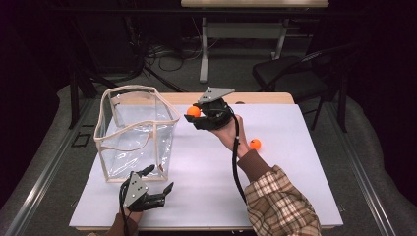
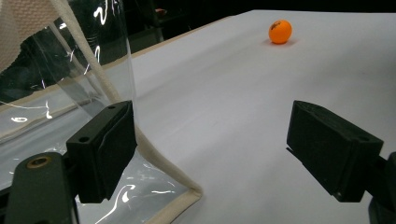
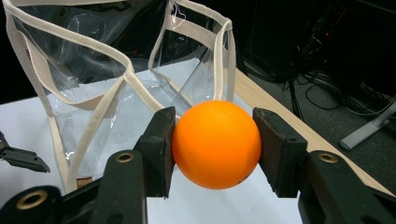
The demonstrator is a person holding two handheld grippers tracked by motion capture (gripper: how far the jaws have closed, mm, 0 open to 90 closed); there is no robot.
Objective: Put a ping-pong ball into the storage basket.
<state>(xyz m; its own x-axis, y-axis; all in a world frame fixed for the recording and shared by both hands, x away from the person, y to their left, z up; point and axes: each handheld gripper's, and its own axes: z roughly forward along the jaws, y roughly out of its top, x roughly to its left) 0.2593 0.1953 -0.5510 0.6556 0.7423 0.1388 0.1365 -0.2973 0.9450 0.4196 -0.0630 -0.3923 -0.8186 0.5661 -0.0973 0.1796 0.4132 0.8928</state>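
Note:
My right gripper (image 1: 193,114) (image 3: 215,142) is shut on an orange ball (image 1: 193,111) (image 3: 216,143), held above the white table just right of the clear bag's top rim. The clear plastic bag (image 1: 135,130) (image 3: 102,79) with cream trim stands upright and open at the table's left. A second orange ball (image 1: 255,144) (image 2: 280,31) lies on the table to the right of my right hand. My left gripper (image 1: 160,180) (image 2: 210,154) stands open near the front edge, with the bag's lower corner (image 2: 184,196) next to its left jaw and nothing pressed between the pads.
The white table top (image 1: 275,187) has a wooden strip along its far edge (image 1: 265,97). A dark chair (image 1: 295,73) and a desk frame with cables stand behind the table. The person's plaid sleeve (image 1: 280,204) comes in at the bottom right.

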